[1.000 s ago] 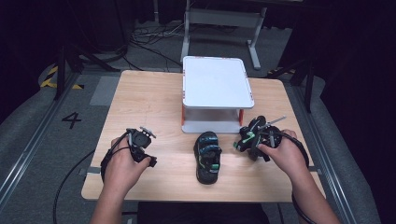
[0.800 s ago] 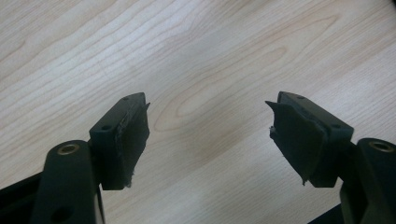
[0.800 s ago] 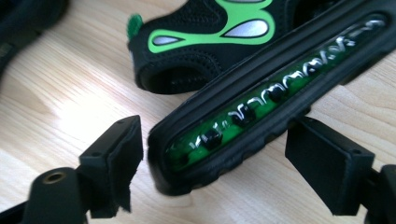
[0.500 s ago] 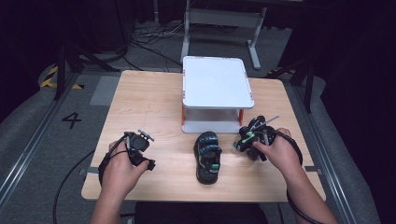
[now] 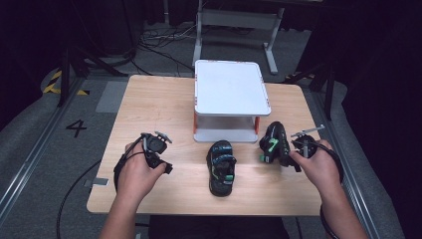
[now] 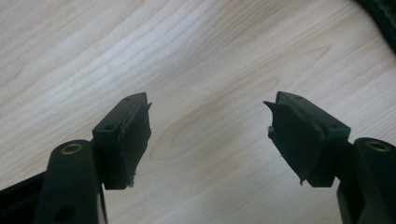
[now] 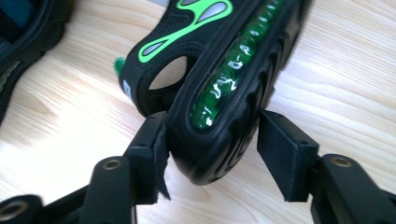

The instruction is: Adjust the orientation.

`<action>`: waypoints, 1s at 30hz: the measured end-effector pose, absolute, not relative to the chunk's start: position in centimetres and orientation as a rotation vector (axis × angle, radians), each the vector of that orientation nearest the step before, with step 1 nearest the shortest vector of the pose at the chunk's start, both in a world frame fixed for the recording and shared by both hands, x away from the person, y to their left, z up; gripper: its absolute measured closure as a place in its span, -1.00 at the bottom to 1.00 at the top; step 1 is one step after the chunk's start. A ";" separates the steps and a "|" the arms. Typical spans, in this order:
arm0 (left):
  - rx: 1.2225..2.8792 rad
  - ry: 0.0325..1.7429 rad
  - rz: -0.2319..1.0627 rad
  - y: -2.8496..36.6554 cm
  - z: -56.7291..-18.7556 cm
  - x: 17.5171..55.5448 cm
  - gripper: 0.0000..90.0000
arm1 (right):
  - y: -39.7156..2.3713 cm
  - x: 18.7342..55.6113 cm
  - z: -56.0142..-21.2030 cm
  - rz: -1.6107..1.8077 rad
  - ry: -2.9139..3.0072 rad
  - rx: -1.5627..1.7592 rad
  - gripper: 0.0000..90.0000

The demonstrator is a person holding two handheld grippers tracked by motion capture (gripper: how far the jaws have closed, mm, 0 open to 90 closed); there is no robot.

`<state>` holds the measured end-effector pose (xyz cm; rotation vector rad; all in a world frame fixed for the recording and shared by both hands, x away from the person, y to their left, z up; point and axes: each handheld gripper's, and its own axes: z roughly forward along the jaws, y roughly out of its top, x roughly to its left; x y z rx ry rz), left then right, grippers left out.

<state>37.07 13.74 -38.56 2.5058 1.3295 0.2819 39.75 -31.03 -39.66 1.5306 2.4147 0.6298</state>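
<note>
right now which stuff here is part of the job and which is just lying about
In the job: right sandal, its heel end between the right gripper jaws, which have just been closing; left sandal, flat mid-table; white shelf behind them, likely where they go.

Lying about: left gripper, open over bare table; cables and metal frame on the floor.

Left hand (image 5: 137, 169) rests low, forearm entering from the near edge; left gripper (image 5: 160, 149) points forward and rightward, jaws standing wide apart with nothing between them. Right hand (image 5: 318, 164) holds the right gripper (image 5: 288, 152) pointing leftward; its jaws have just been closing, and the pads (image 7: 152, 154) now bracket a shoe (image 7: 224, 88) heel, pressing its sides.
</note>
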 end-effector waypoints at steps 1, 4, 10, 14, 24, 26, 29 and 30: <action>2.512 1.321 0.277 13.5 -38.6 37.3 -0.35 | -31.5 39.6 -39.5 0.621 2.407 1.545 0.06; 2.521 1.307 0.273 12.9 -38.6 37.9 -0.35 | -32.4 39.1 -39.4 0.635 2.378 1.566 0.12; 2.535 1.270 0.264 11.6 -38.5 39.1 -0.35 | -35.3 38.5 -40.3 0.663 2.327 1.710 0.22; 2.541 1.256 0.263 11.2 -38.4 39.4 -0.35 | -36.2 38.3 -41.1 0.617 2.301 1.790 0.25; 2.543 1.237 0.249 10.8 -38.6 39.7 -0.33 | -38.5 38.5 -41.8 0.674 2.232 1.902 0.31; 2.540 1.237 0.248 10.8 -38.5 39.7 -0.33 | -38.6 38.6 -41.7 0.634 2.205 1.882 0.31; 2.542 1.239 0.248 10.9 -38.6 39.6 -0.33 | -38.9 38.8 -41.8 0.636 2.172 1.885 0.29; 2.542 1.240 0.250 10.9 -38.6 39.6 -0.33 | -39.0 38.9 -41.8 0.629 2.162 1.885 0.29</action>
